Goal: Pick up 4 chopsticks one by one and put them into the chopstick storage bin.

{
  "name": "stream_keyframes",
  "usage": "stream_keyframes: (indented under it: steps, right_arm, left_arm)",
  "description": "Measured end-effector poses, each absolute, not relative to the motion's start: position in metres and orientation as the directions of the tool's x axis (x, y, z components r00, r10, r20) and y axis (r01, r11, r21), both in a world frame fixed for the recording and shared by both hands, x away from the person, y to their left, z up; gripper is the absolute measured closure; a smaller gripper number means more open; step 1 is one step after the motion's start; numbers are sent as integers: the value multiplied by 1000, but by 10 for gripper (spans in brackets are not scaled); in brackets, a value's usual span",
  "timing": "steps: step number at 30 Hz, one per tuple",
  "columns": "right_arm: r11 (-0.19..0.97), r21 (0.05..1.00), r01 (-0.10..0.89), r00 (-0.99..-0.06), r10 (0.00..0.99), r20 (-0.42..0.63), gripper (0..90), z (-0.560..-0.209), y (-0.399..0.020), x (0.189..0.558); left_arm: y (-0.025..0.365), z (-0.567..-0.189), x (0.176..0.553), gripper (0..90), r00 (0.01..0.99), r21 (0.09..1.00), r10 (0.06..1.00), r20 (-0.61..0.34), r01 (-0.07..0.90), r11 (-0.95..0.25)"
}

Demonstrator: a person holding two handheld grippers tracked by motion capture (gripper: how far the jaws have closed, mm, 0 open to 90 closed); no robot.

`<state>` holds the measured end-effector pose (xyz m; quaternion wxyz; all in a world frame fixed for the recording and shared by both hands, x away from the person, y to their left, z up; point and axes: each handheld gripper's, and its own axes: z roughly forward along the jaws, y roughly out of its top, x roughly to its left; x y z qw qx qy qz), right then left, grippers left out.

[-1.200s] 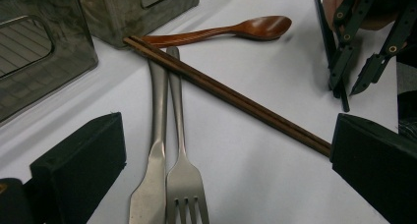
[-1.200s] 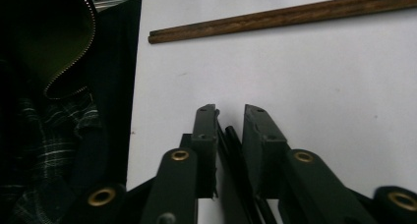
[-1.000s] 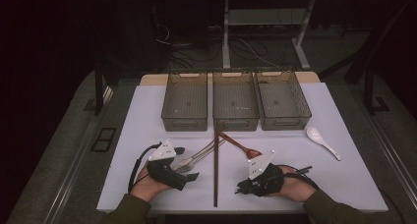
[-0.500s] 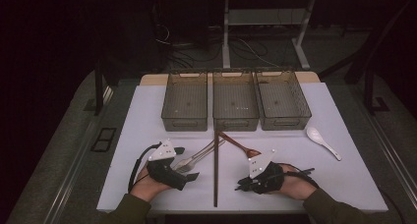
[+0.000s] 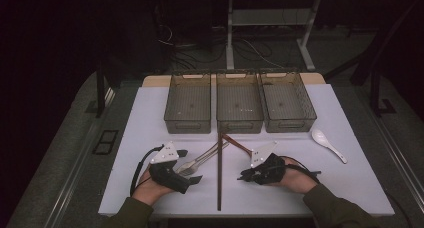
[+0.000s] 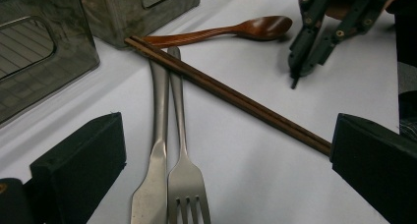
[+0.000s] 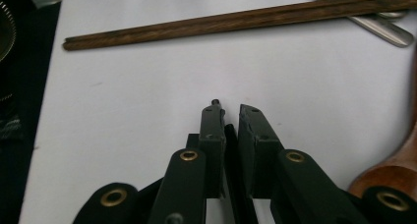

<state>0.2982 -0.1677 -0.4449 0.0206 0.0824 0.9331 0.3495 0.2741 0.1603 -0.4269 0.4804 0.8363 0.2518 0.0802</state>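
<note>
Nearest the table's front edge, the left gripper (image 5: pixel 192 174) is held with its jaws spread wide, nothing pinched; the fork (image 6: pixel 186 184) and the knife (image 6: pixel 153 184) are seen lying side by side on the white table (image 5: pixel 150 118) between those jaws. The right gripper (image 5: pixel 243 176) is kept low beside them, its jaws drawn almost together with a narrow gap and nothing between. The chopsticks (image 5: pixel 219 173) are laid across the metal handles. Just beyond, the wooden spoon (image 6: pixel 221 32) is seen. Farther back, three bins (image 5: pixel 240 124) are lined up, and a white spoon (image 5: pixel 327 144) is placed at the right.
</note>
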Motion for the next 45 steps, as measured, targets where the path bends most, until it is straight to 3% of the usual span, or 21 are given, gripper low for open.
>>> stream_keyframes:
  steps: [4, 11, 18, 36, 45]
  right_arm:
    - [726, 667, 166, -980, 197, 30, 840, -444, -168, 307]
    - [722, 668, 180, -976, 213, 32, 835, -444, -168, 313]
    - [684, 700, 206, -971, 231, 60, 722, -437, -175, 313]
    - [578, 743, 337, -924, 356, 142, 611, -409, -261, 300]
    - [569, 735, 368, -902, 412, 132, 633, -414, -295, 291]
  left_arm:
    - [161, -427, 274, 0, 860, 843, 498, -107, 344, -412]
    - [161, -427, 274, 0, 860, 844, 499, -108, 344, -411]
    - [161, -426, 274, 0, 861, 844, 498, -107, 343, -412]
    - [163, -426, 274, 0, 860, 849, 497, -119, 348, -398]
    - [167, -426, 273, 0, 858, 849, 500, -120, 349, -396]
